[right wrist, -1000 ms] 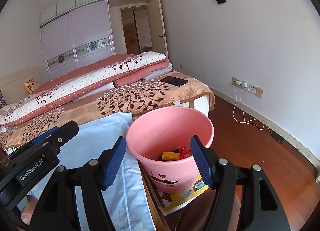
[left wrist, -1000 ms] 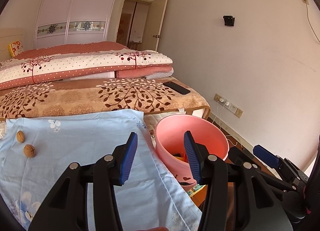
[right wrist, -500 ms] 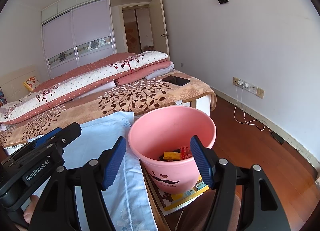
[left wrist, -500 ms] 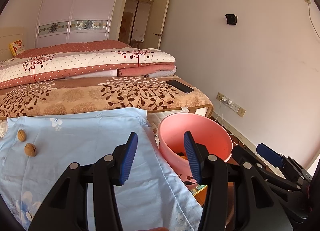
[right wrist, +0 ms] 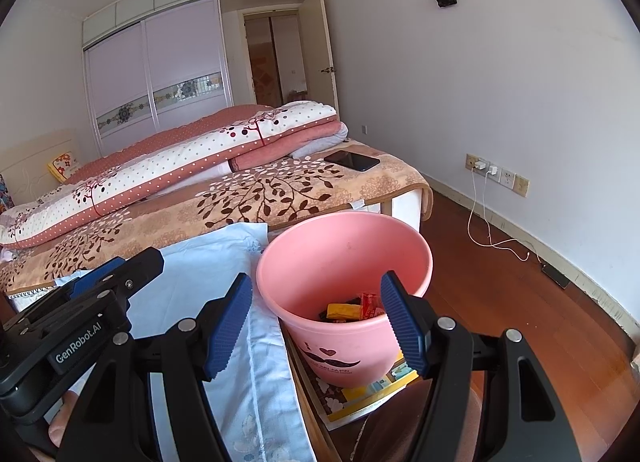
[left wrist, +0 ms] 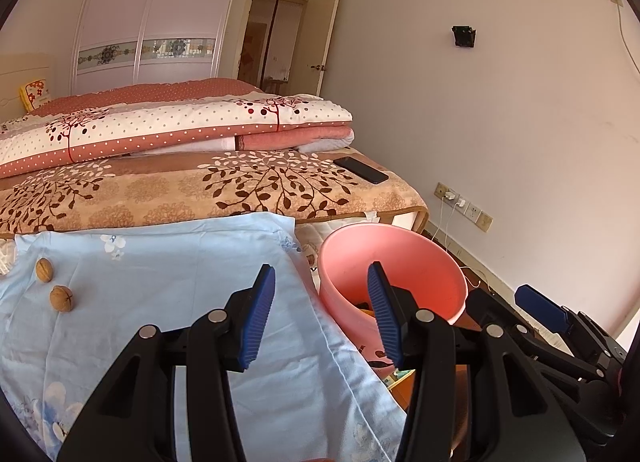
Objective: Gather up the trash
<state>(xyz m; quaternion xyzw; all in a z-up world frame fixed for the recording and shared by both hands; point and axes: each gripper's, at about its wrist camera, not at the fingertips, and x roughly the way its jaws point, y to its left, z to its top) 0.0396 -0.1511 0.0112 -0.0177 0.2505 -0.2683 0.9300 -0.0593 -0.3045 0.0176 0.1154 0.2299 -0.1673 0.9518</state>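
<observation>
- Left tongs point(left wrist: 322, 318): blue pads apart, nothing between them, released. They hang over the right edge of a light blue floral cloth point(left wrist: 168, 282) spread on the surface.
- Right tongs point(right wrist: 316, 320): pads apart, nothing gripped, released. They sit just in front of the pink bin point(right wrist: 344, 258), framing its near rim in the right wrist view.
- Trash on the cloth: two walnuts point(left wrist: 52, 282) at the far left, close together, not touching, well apart from both tongs.
- Pink bin stands to the right of the cloth, on a printed sheet of paper point(right wrist: 360, 398); a moustache and heart print on its front wall.
- Bin contents point(right wrist: 354, 308): a yellow wrapper, a red wrapper and something dark at the bottom. Exact items cannot be told.
- Behind the cloth: a bed with a brown leaf-pattern blanket point(left wrist: 208, 190) and a folded dotted quilt point(left wrist: 172, 130) on top.
- A black phone point(right wrist: 351, 160) lies flat on the blanket near the bed's right corner.
- Wall at right: sockets with white chargers plugged in point(right wrist: 486, 170); a cable trails onto the wooden floor point(right wrist: 500, 302).
- A thumb point(right wrist: 60, 424) shows under the left tongs' body in the right wrist view.
</observation>
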